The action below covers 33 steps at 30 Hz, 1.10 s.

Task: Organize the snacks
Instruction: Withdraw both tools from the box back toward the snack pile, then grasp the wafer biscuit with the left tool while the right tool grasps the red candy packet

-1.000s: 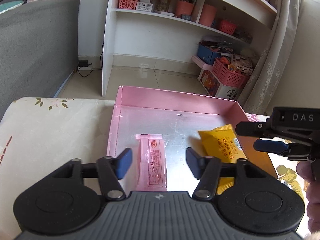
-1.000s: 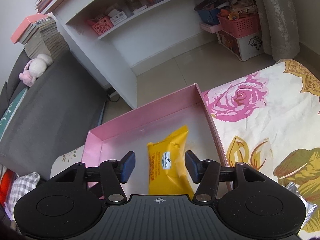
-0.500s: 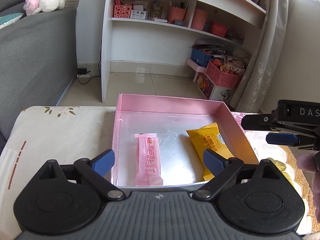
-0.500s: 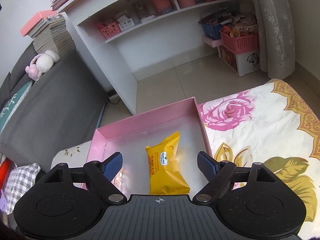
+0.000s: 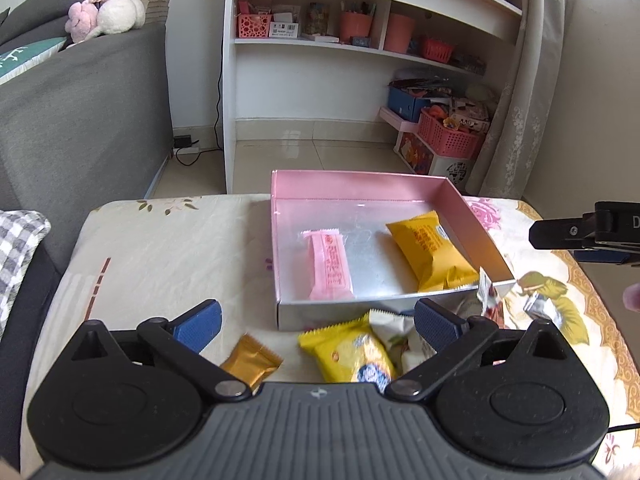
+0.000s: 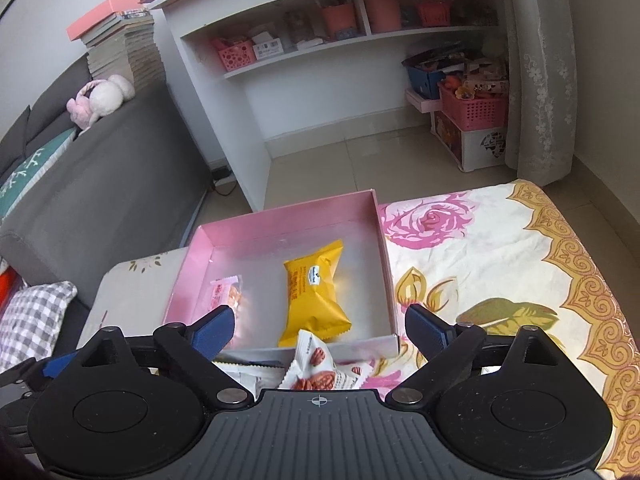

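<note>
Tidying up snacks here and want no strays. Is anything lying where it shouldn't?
Yes. Only the pink packet and orange packet lie inside the pink box. A yellow packet, gold packet and pecan packet sit outside its near wall.

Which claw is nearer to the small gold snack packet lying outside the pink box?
Left. The left claw hangs just above the gold snack packet, beside its left finger. The right claw sits further right, over the pecan packet near the pink box corner.
</note>
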Motion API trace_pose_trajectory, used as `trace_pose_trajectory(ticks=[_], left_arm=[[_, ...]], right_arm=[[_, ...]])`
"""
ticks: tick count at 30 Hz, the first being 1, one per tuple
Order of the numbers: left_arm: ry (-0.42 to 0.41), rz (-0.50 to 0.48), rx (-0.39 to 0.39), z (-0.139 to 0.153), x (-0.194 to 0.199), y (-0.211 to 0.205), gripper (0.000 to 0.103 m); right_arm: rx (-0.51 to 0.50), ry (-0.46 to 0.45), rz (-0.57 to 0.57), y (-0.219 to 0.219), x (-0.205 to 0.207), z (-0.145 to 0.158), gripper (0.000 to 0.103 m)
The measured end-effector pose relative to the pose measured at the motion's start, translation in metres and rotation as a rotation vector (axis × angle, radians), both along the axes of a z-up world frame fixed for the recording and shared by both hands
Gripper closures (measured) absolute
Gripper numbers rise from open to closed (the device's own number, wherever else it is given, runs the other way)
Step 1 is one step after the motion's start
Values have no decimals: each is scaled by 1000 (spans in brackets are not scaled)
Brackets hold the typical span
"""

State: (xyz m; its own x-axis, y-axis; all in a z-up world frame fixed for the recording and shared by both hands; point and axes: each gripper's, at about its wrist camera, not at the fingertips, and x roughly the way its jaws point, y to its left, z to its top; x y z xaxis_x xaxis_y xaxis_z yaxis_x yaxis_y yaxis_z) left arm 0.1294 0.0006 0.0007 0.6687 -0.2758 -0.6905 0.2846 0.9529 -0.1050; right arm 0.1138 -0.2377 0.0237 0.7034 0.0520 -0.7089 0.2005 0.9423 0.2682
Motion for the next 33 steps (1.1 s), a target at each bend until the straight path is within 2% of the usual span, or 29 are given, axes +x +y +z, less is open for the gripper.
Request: trace_pose_trajectory(ticks=[8, 20, 30, 33], left_arm=[[23, -10, 2, -5, -25, 17, 0], [36, -56, -1, -20, -58, 40, 0], [39, -124, 18, -38, -77, 41, 0], [29, -169, 44, -47, -82, 39, 0]], right_arm=[[4, 22, 16, 7, -29, -7, 9], [-7, 34, 102, 19, -67, -27, 8], [-109, 29, 165, 12, -97, -49, 8], [-123, 54, 182, 7, -104, -59, 8]])
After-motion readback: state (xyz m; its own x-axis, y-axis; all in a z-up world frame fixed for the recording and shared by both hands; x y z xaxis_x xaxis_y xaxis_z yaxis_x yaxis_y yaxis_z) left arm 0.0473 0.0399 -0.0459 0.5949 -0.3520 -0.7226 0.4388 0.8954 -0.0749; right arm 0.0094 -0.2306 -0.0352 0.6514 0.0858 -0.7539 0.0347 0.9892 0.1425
